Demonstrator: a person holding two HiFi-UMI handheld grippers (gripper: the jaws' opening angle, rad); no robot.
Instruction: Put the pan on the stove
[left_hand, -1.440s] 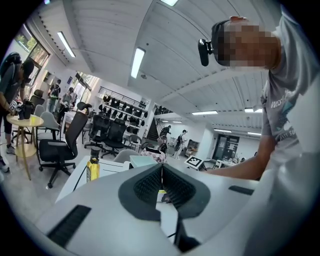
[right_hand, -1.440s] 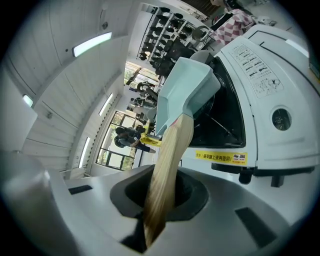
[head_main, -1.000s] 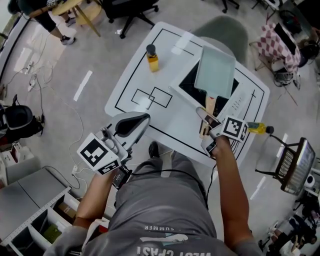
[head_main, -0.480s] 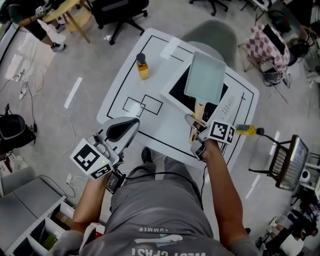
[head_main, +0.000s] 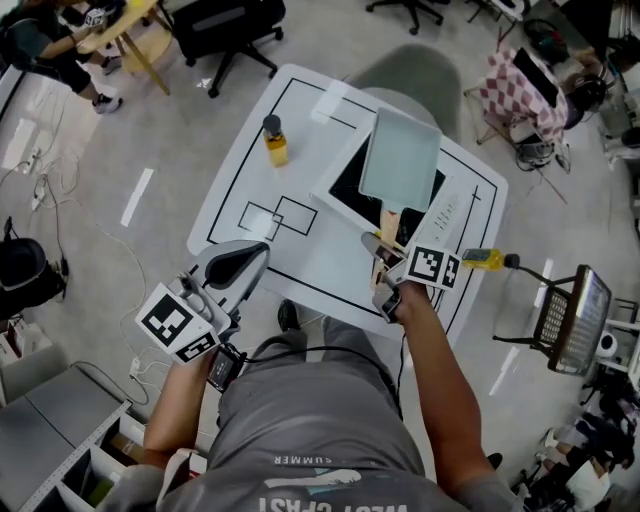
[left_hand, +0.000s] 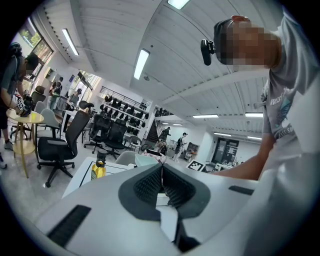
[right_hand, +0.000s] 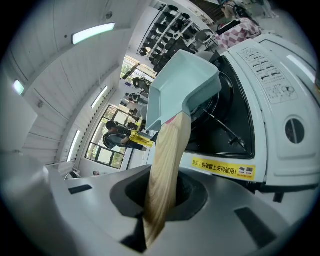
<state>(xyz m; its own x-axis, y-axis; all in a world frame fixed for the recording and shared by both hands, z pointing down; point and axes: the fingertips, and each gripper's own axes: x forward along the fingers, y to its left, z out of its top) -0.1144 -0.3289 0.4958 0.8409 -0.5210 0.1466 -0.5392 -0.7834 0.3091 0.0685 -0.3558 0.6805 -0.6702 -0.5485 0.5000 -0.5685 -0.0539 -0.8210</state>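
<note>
Currently the right claw (head_main: 380, 255), jaws just tightening, grips the pale-green square pan (head_main: 400, 160) by its wooden handle (head_main: 390, 222); the pan extends toward 12 o'clock over the white-and-black stove (head_main: 452, 208); the left claw (head_main: 235, 262) is clenched, empty.

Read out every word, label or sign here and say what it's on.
"警告: 锅架翻上来再使用!" on the yellow sticker at the front of the stove.
"SUMMER", upside down, on the person's grey shirt.
Stove panel print: too small to read.
Bottle label: too small to read.
Square markers: patterns, no words.
</note>
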